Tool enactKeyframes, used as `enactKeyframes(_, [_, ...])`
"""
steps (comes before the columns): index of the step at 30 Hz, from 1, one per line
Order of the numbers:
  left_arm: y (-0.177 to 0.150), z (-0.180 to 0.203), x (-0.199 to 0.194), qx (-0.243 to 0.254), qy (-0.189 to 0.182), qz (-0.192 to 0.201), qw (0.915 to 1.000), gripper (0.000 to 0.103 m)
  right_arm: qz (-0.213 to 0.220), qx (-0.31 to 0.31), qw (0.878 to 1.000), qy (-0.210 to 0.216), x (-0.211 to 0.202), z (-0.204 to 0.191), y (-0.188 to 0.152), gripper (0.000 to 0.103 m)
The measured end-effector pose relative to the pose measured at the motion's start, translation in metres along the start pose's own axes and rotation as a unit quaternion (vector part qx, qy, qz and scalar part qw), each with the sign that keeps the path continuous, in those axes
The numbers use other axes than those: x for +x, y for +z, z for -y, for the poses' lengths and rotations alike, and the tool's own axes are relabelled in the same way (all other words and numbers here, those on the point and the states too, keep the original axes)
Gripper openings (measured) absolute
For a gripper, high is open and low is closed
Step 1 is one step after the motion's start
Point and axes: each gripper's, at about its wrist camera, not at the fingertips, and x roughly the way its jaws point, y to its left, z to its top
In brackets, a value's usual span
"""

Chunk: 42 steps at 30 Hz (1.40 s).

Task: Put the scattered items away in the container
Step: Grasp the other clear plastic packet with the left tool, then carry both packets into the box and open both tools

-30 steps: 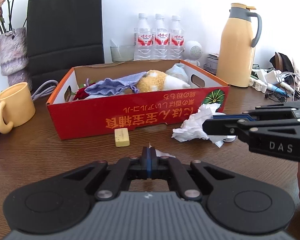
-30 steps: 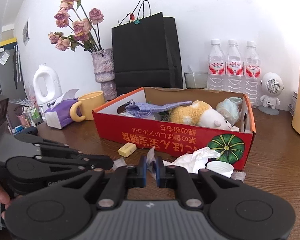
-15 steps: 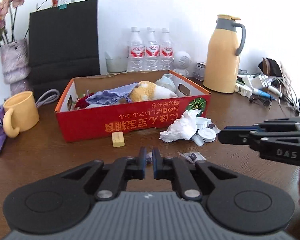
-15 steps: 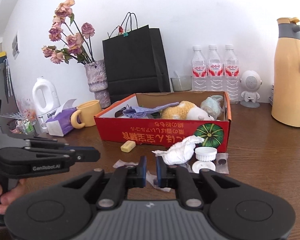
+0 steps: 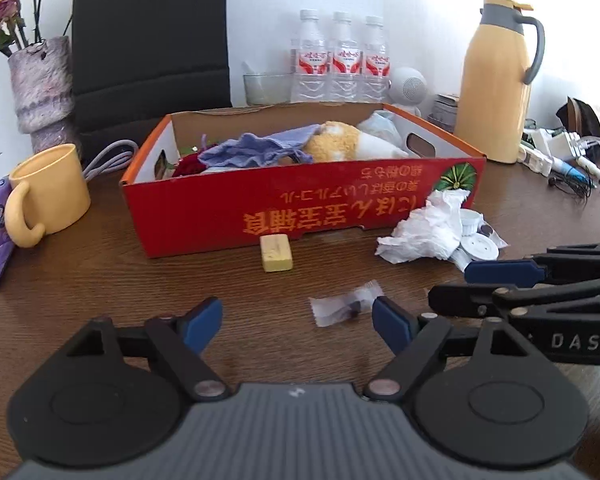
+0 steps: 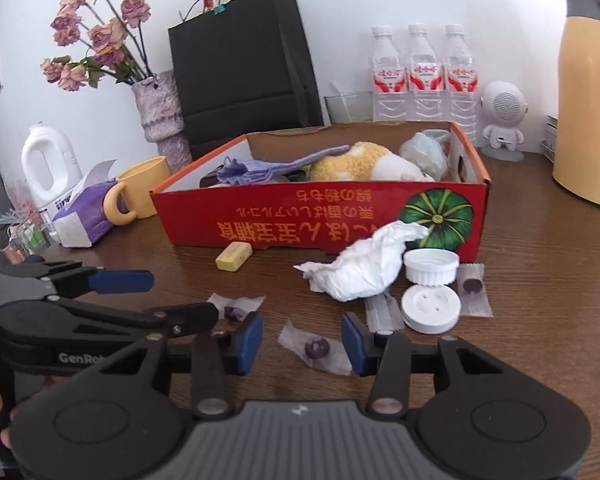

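The red cardboard box [image 5: 300, 204] [image 6: 284, 216] holds a plush toy, a purple cloth and other items. On the table before it lie a yellow eraser [image 5: 276, 253] [image 6: 233, 256], crumpled tissue [image 5: 424, 229] [image 6: 364, 272], white caps [image 6: 431, 304] and wrapped candies. My left gripper [image 5: 298, 322] is open, with a candy wrapper [image 5: 346, 307] just inside its right finger. My right gripper [image 6: 302, 342] is open around another wrapped candy [image 6: 315, 347]. Each gripper also shows from the side in the other's view: the right gripper [image 5: 480, 284] and the left gripper [image 6: 172, 300].
A yellow mug [image 5: 48, 192], purple tissue pack [image 6: 88, 216], vase with dried roses [image 6: 160, 116], black bag [image 6: 244, 68], three water bottles [image 5: 340, 64], yellow thermos [image 5: 496, 80], white figurine [image 6: 502, 120], detergent bottle [image 6: 48, 168] and cables [image 5: 572, 160] surround the box.
Both grippers have opened from shut. Both cameras have pulled back and tilted down, so the candies on the table now show between the fingers.
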Motion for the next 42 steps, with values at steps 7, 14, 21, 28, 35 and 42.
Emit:
enactKeyframes(7, [-0.002, 0.008, -0.011, 0.097, -0.048, 0.02, 0.9939, 0.085, -0.018, -0.037, 0.999, -0.031, 0.01, -0.008, -0.006, 0.016])
enactKeyframes(14, [-0.002, 0.038, 0.008, 0.163, -0.083, 0.004, 0.983, 0.061, 0.024, 0.017, 0.999, -0.034, -0.007, 0.014, -0.002, 0.01])
enactKeyframes(21, [0.004, 0.05, 0.032, 0.149, -0.07, -0.018, 0.9861, 0.026, 0.064, 0.038, 0.997, -0.016, -0.021, 0.021, -0.002, 0.01])
enactKeyframes(28, [0.002, 0.041, 0.023, 0.09, -0.035, -0.01, 0.9953, 0.012, 0.085, 0.043, 0.995, -0.002, -0.033, 0.019, -0.002, 0.01])
enactKeyframes(35, [-0.003, 0.019, -0.033, -0.039, -0.044, 0.04, 0.9975, 0.011, 0.094, 0.042, 0.995, -0.006, -0.059, 0.004, -0.009, 0.01])
enactKeyframes(42, [-0.034, 0.046, -0.136, -0.053, -0.038, 0.127, 0.9897, 0.011, 0.118, 0.045, 0.992, -0.009, -0.117, -0.032, -0.035, 0.01])
